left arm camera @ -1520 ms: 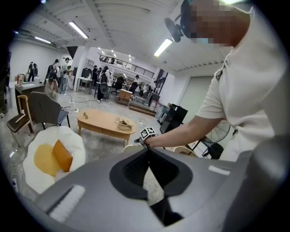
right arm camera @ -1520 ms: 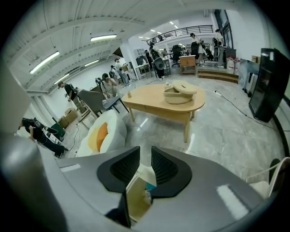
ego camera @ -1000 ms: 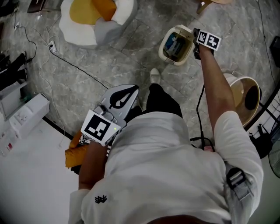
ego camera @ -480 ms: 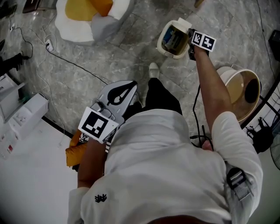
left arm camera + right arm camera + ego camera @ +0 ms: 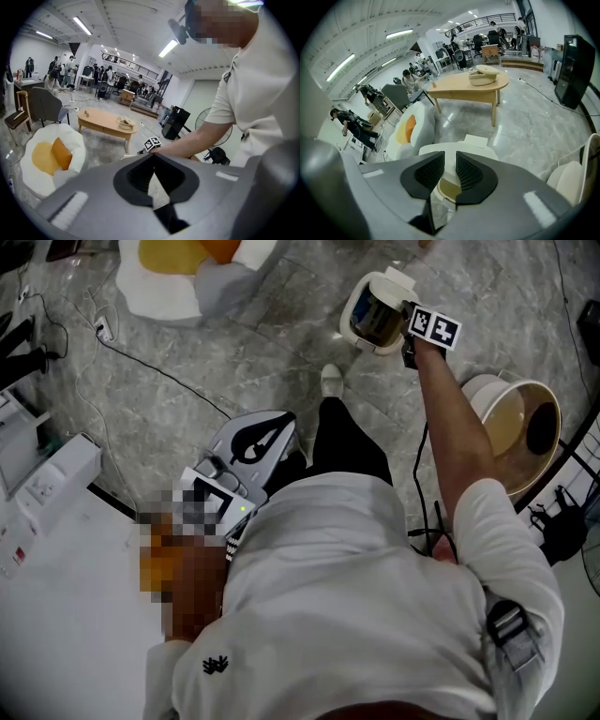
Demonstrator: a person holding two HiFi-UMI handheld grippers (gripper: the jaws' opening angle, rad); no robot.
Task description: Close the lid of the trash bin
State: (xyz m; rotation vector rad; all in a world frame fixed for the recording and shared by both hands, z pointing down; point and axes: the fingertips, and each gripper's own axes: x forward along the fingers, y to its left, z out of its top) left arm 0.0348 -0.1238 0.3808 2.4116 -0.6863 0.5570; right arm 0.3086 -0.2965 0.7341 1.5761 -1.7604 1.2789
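The trash bin [image 5: 356,324] stands on the grey marbled floor [image 5: 281,343], out ahead of the person and to the right. Its brownish inside shows from above, so its white lid [image 5: 394,282] is not yet down. The right arm is stretched nearly straight to reach it, putting the right gripper [image 5: 447,169] at the bin's near edge, which suits working a lid that sits low and well out from the body. In the right gripper view the jaws are drawn in to a narrow slot with the lid's pale edge running through it. They look pinched on that edge, though how firmly cannot be told. Below the slot lie the yellowish interior and a clear liner bag [image 5: 436,211]. Gripping the edge rather than merely nudging it would let the person steer the lid about its hinge. The likely move is to bring it over and down until it seats on the rim, and the chief risk is the light bin tipping or sliding under a sideways pull. The left gripper [image 5: 151,159] is kept in close against the body with its jaws together at the tips and nothing between them. It is probably parked there because this job needs one tool. An egg-shaped cushion seat [image 5: 178,277] and a round tan tub [image 5: 520,427] sit well apart from the bin and out of the way.
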